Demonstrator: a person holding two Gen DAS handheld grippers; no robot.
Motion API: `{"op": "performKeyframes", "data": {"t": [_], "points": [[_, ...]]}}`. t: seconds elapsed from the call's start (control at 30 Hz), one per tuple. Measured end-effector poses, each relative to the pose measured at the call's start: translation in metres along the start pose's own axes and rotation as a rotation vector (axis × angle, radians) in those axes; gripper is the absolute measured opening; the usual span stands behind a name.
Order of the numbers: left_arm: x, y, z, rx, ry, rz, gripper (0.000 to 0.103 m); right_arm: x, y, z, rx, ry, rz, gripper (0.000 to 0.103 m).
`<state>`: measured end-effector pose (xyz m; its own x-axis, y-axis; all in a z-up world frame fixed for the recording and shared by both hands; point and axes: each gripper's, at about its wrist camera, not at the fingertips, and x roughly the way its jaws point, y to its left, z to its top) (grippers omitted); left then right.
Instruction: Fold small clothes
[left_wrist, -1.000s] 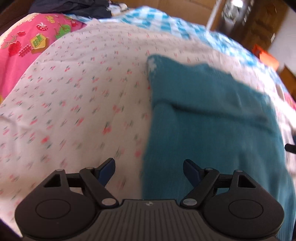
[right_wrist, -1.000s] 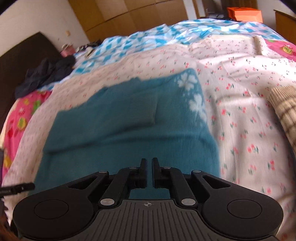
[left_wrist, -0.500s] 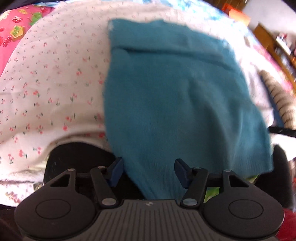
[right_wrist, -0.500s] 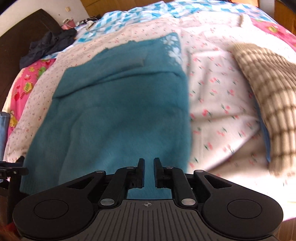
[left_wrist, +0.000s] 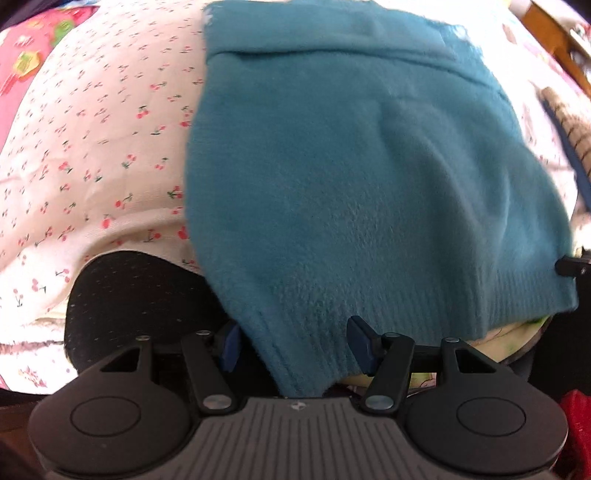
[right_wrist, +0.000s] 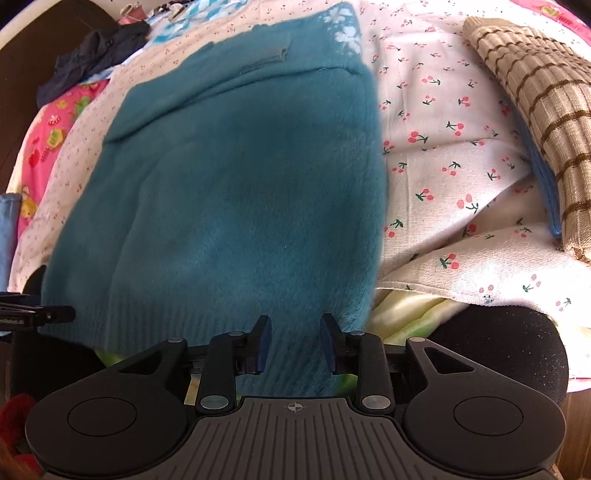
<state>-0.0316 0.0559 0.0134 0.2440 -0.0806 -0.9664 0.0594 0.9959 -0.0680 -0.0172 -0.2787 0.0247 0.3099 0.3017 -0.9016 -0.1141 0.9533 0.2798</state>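
A teal knitted sweater (left_wrist: 354, 177) lies flat on the cherry-print bed sheet (left_wrist: 92, 147), its ribbed hem hanging over the near bed edge. My left gripper (left_wrist: 293, 349) is open, with the hem's left corner between its fingers. My right gripper (right_wrist: 295, 347) is open, with the hem's right part (right_wrist: 295, 332) between its fingers. The sweater also fills the right wrist view (right_wrist: 236, 177), with white flower marks at its far end. The tip of each gripper shows at the edge of the other view.
A folded beige checked garment (right_wrist: 532, 110) lies on the sheet to the right. A dark garment (right_wrist: 92, 51) and pink fabric (right_wrist: 48, 133) lie at the far left. A black chair back (left_wrist: 140, 295) sits below the bed edge.
Both grippers have drawn back to the sweater's near hem at the bed edge. The right gripper has opened from shut. The left gripper has stayed open.
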Motion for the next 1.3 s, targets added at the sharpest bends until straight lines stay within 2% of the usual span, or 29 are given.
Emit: {"op": "performKeyframes", "data": {"t": [0.37, 0.63, 0.97, 1.3], "points": [[0.004, -0.01, -0.004, 0.059, -0.004, 0.045, 0.053, -0.006, 0.011, 0.002, -0.041, -0.008, -0.039, 0.029], [0.009, -0.028, -0.009, 0.148, -0.018, 0.117, 0.051, -0.007, 0.023, 0.003, -0.102, -0.019, -0.093, 0.031], [0.014, -0.051, -0.021, 0.261, -0.031, 0.193, 0.05, 0.0, 0.042, -0.002, -0.251, -0.008, -0.168, 0.036], [0.017, -0.06, -0.025, 0.317, -0.022, 0.218, 0.049, 0.006, 0.058, -0.011, -0.386, 0.01, -0.223, 0.045]]}}
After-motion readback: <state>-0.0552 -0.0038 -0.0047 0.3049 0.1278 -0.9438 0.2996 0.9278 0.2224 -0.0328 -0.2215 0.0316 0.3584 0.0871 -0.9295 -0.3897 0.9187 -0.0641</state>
